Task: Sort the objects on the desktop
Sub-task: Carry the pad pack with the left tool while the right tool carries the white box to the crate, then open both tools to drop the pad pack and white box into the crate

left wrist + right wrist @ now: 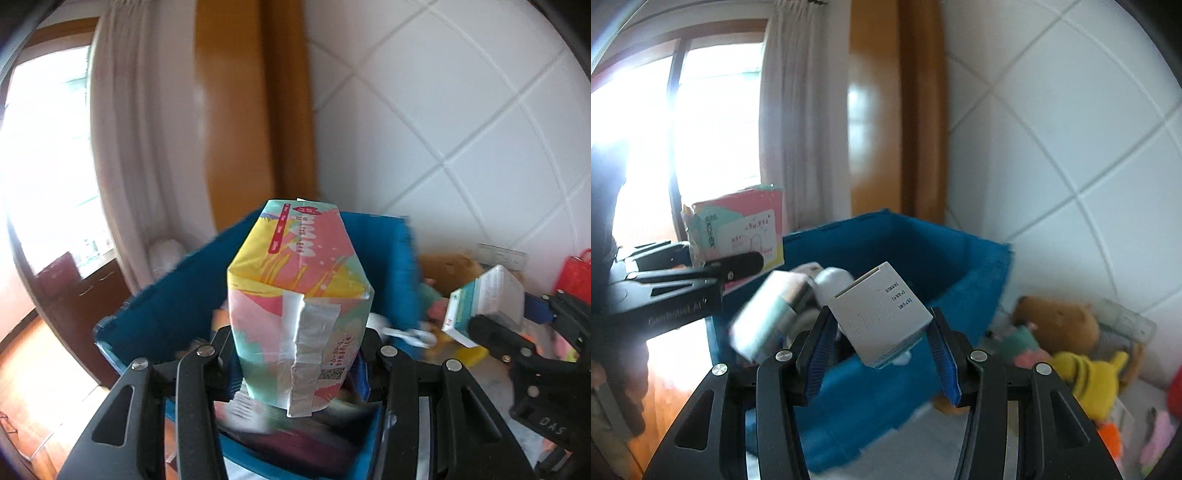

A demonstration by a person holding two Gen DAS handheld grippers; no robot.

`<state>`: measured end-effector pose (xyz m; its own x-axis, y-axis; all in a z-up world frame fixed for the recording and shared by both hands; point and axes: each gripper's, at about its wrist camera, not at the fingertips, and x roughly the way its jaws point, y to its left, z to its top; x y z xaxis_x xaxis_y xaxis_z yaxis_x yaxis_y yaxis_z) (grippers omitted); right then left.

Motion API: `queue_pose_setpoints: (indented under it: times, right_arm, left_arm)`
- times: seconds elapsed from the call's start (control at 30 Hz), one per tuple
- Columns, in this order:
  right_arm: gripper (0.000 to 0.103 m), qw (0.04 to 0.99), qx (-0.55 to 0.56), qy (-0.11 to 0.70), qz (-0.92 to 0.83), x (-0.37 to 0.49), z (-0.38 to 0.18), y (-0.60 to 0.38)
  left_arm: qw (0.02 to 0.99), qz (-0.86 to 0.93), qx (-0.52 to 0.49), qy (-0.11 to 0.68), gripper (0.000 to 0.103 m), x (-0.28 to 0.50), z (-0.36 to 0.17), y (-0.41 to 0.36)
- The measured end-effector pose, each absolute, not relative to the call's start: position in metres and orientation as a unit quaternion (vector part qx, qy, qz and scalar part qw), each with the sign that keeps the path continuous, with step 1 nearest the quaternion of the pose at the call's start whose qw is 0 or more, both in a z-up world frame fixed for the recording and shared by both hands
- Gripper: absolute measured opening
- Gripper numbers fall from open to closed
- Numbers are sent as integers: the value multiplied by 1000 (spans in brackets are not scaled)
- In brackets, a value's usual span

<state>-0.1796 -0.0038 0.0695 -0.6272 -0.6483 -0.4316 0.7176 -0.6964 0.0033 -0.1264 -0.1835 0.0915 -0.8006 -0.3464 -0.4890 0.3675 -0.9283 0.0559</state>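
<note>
Black two-finger jaws of the left gripper [295, 354] are closed on a pastel pink, teal and yellow soft tissue pack [295, 295], held upright over the blue fabric storage bin [166, 314], while the right gripper [879, 343] pinches a small white-and-teal cardboard box [882, 317] between its blue pads above the same bin. Each load is best lowered well inside the walls before the jaws part, one side at a time (the two tools hang close together). Legible writing is scant: a QR code on the pack, and "DAS" and "GenRobot.AI" on the gripper bodies.
</note>
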Motion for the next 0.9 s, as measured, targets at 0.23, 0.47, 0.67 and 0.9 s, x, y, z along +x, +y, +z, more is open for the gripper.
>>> queue_pose_setpoints:
  times: [0.23, 0.47, 0.67, 0.9]
  right_arm:
    - [49, 394, 237, 115, -880, -205, 57, -106]
    - [49, 443, 256, 146, -847, -213, 65, -203]
    - [49, 472, 299, 159, -814, -220, 48, -272]
    - [58, 460, 321, 177, -809, -222, 26, -301]
  left_arm:
    - [222, -924, 307, 49, 45, -150, 57, -297]
    - [234, -902, 357, 68, 45, -159, 20, -356]
    - [234, -891, 382, 71, 47, -154, 4, -374]
    - [237, -895, 372, 66, 79, -145, 2, -376]
